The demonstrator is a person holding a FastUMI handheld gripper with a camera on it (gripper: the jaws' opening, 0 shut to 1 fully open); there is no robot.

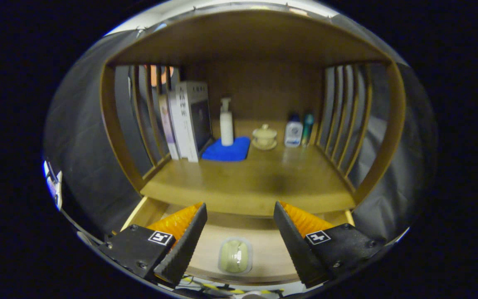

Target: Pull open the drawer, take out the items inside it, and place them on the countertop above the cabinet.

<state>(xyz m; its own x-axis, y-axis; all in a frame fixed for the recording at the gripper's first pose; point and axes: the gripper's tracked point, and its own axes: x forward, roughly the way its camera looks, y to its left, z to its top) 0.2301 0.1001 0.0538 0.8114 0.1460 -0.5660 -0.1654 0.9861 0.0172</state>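
The drawer point(147, 209) under the wooden countertop point(247, 182) is pulled open toward me. On its floor lies a small pale green item in a clear wrapper point(235, 256), directly below and between my fingers. My gripper point(239, 211) hangs above the drawer with its fingers wide apart and nothing between them. The fingertips reach up to the countertop's front edge.
On the countertop, inside the slatted wooden shelf, stand several books point(187, 120) at the left, a white pump bottle point(226, 122) on a blue cloth point(227, 149), a lidded teacup on a saucer point(264, 137), and two small bottles point(299, 129) at the right. The countertop's front half is bare wood.
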